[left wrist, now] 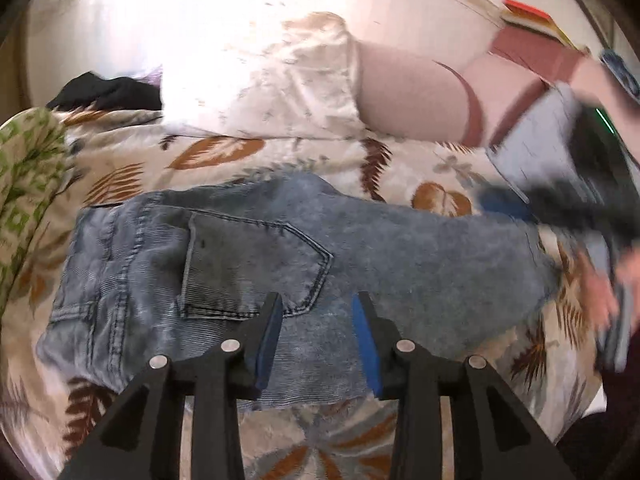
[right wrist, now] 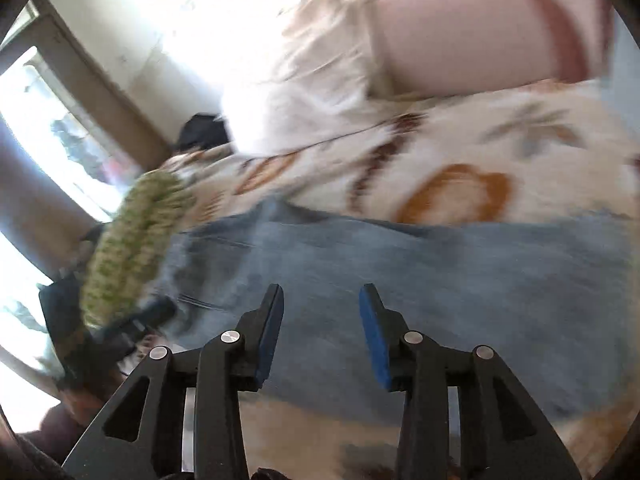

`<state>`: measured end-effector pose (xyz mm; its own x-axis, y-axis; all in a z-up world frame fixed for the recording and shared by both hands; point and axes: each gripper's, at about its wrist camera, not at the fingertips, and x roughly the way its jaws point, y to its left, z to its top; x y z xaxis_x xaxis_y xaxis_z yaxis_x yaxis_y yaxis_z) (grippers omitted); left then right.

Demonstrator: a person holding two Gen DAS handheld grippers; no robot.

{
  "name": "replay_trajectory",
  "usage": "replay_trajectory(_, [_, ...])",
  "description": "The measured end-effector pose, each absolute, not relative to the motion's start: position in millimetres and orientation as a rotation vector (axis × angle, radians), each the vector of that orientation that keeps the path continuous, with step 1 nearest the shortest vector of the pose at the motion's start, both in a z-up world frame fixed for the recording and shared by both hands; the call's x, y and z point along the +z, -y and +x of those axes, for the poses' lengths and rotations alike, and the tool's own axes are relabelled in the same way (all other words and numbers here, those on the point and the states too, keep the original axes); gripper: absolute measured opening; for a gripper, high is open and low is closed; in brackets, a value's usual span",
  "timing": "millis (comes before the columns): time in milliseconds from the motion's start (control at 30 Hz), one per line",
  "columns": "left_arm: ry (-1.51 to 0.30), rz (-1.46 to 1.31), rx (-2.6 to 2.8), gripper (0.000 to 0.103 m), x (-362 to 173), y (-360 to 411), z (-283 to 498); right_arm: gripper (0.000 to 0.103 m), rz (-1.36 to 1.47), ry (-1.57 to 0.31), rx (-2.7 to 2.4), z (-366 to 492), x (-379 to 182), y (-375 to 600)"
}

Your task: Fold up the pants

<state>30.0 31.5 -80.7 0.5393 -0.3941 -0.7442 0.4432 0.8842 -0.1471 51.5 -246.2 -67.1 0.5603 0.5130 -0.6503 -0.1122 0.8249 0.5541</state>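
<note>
**Left wrist view: jeans folded flat on the bed, both hand-held grippers empty above them**

Left wrist view looks down on the jeans (left wrist: 248, 264), which lie flat on the leaf-print bedspread (left wrist: 224, 152) with a back pocket (left wrist: 248, 264) facing up and the waistband at the picture's left. They look doubled lengthwise, one leg over the other, probably so that a crosswise fold can follow. The left hand-held gripper (left wrist: 316, 312) hangs over the near edge of the jeans just right of the pocket, its blue pads apart with nothing between them. Beyond the jeans, against the wall, lie a white pillow (left wrist: 264, 80) and a pink one (left wrist: 416, 96). At the far-right end of the jeans the right hand-held gripper (left wrist: 568, 204) appears as a dark blur.

Only this view shows the pocket, the waistband and the books (left wrist: 532, 20) beyond the pink pillow.

Right wrist view, smeared by motion, shows the right hand-held gripper's pads also apart and holding nothing, over plain denim. It alone shows a bright window (right wrist: 48, 128) to the left of the jeans, and the person's green-patterned sleeve (right wrist: 132, 248) with the left hand-held gripper dark beneath it, near the jeans' left end.

With neither tool gripping, I judge this a pause between folds.
</note>
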Motion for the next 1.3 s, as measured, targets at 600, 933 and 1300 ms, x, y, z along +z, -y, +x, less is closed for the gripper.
replay_trajectory(600, [-0.952, 0.086, -0.691, 0.039, -124, -50, 44, 0.045, 0.335, -1.232, 0.389, 227, -126, 134])
replay_trajectory(933, [-0.981, 0.074, -0.699, 0.039, -131, -52, 49, 0.009, 0.199, -1.215, 0.342, 225, -114, 115])
replay_trajectory(1300, [-0.969, 0.1, -0.693, 0.039, -133, -49, 45, 0.015, 0.312, -1.203, 0.327, 234, -103, 130])
